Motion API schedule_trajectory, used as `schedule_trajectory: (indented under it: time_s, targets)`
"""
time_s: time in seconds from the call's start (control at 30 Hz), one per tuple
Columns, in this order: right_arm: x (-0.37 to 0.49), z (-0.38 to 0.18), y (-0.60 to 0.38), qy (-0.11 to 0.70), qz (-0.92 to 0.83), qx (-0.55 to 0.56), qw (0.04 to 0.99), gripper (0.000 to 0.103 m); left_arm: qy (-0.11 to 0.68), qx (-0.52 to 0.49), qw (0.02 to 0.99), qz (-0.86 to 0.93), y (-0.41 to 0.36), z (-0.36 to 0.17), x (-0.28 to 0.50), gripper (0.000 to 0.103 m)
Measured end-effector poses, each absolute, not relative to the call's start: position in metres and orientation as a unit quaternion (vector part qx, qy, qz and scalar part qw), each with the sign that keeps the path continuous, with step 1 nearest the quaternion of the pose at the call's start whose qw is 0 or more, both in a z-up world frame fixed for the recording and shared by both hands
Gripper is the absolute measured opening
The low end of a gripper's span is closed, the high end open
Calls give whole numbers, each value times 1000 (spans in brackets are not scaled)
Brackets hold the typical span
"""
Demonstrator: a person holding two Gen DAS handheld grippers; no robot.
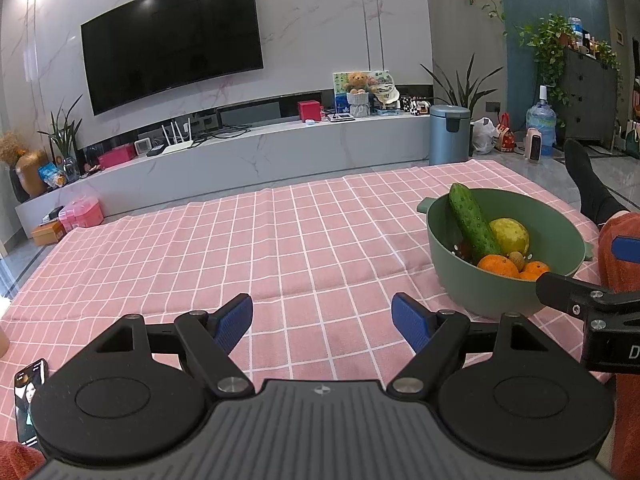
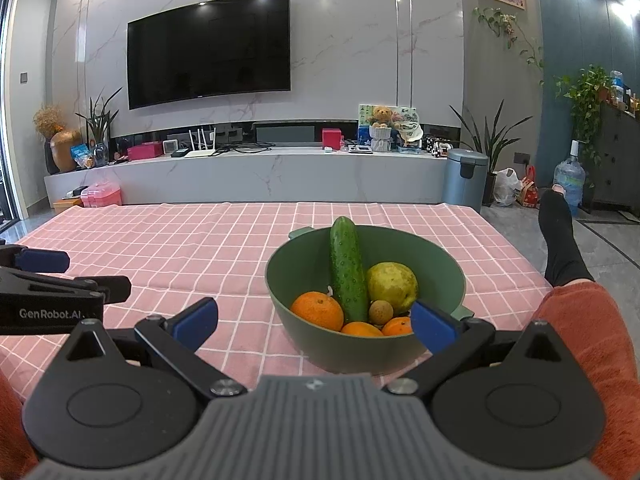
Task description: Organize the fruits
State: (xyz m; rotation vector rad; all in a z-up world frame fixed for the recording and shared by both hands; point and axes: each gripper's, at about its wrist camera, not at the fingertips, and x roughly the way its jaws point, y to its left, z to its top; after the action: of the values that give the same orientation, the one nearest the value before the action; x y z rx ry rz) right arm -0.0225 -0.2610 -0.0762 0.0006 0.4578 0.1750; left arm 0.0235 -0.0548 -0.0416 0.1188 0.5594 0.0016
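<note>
Fruits sit gathered in the green bowl (image 2: 280,280) on the pink cloth (image 2: 180,248): a cucumber (image 2: 347,268) leaning upright, a pear (image 2: 392,284), three oranges (image 2: 318,310) and one small brown fruit (image 2: 380,311). No fruit lies loose on the cloth in either view. Right gripper (image 2: 314,320) hovers just before the bowl, jaws apart, empty. Left gripper (image 1: 322,318) hangs over bare cloth to the bowl's left, jaws apart, empty. Judgement: either sorting has not begun or gathering is complete; the pictures do not settle which.
</note>
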Motion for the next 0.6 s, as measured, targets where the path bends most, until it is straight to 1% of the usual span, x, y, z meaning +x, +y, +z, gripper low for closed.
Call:
schedule_trajectory:
  time_s: [0.6]
  targets:
    - [-21,-77,-261,228,89,2,970,98,273,57,960,4,-51,-38,23,93]
